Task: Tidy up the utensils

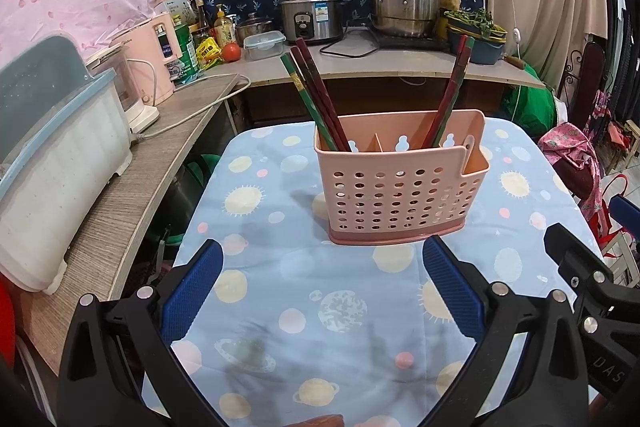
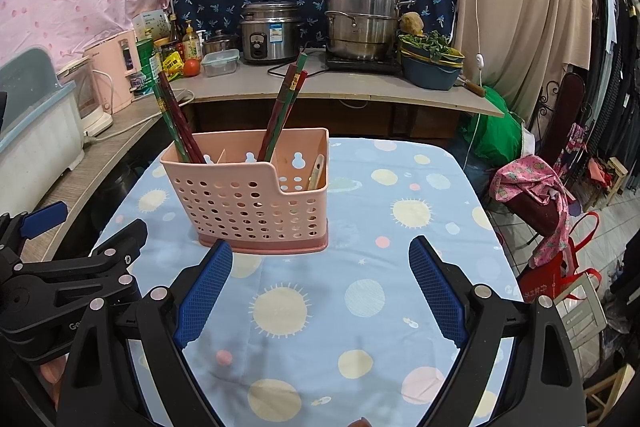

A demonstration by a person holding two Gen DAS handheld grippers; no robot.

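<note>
**Both tools empty in front of a filled caddy**

You held the left tool [image 1: 320,291] and the right tool [image 2: 320,287] side by side over the tabletop [image 1: 280,347], both angled down at the pink utensil caddy [image 1: 396,195]. Each tool's blue pads stood wide apart with nothing between them and nothing touching them; only the planet-print cloth showed in the gaps.

The caddy stood upright near the middle of the tabletop. One bundle of red and green chopsticks [image 1: 316,99] leaned out of its left compartment, a second bundle [image 1: 452,95] leaned from a compartment further right, and a small pale utensil [image 2: 317,173] lay in the low end pocket; you couldn't tell what it was.

No loose utensils showed on the cloth, so the sorting looked finished or close to it. Your next move, if any, probably called for checking beyond the views for stray pieces, or backing away cleanly.
</note>
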